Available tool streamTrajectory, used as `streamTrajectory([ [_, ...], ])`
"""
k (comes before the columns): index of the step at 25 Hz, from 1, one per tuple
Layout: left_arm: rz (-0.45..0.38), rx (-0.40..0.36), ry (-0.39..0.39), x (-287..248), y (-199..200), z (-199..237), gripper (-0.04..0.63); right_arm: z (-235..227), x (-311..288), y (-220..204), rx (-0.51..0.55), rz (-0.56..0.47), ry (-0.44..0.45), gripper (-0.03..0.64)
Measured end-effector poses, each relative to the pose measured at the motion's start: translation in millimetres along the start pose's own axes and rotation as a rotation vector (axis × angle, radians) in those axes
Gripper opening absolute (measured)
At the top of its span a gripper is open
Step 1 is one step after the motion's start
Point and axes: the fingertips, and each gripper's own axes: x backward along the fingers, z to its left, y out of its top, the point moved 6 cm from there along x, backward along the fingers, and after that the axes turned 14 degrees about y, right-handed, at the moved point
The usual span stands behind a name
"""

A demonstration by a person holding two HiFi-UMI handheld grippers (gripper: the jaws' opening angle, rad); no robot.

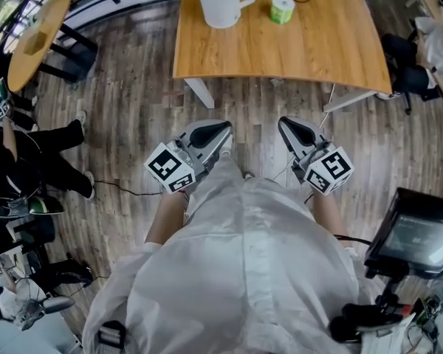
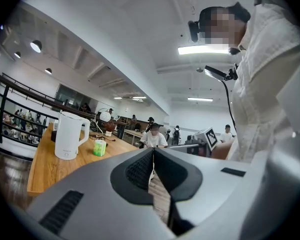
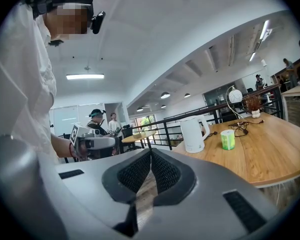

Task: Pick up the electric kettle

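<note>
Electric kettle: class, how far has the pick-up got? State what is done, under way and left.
Done: nothing; the kettle stands untouched on the table. In hand: the left gripper and right gripper, jaws shut and empty, are short of the table. Left: reach, open, grip the kettle, lift.

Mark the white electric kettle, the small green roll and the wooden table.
white electric kettle (image 1: 220, 7), head view, body.
small green roll (image 1: 282, 9), head view, top face.
wooden table (image 1: 310, 50), head view, bare tabletop.
</note>
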Motion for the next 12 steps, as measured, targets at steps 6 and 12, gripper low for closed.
streamTrajectory([
  [6,-0.015,0.008,-0.006,-10.4,22.4,40.2,0.006,-18.0,-30.0,22.1,0.004,0.009,-0.003,0.014],
  [12,-0.021,0.021,-0.012,-41.5,36.0,102.0,0.006,-63.2,-65.5,36.4,-0.027,-0.008,-0.016,0.014],
])
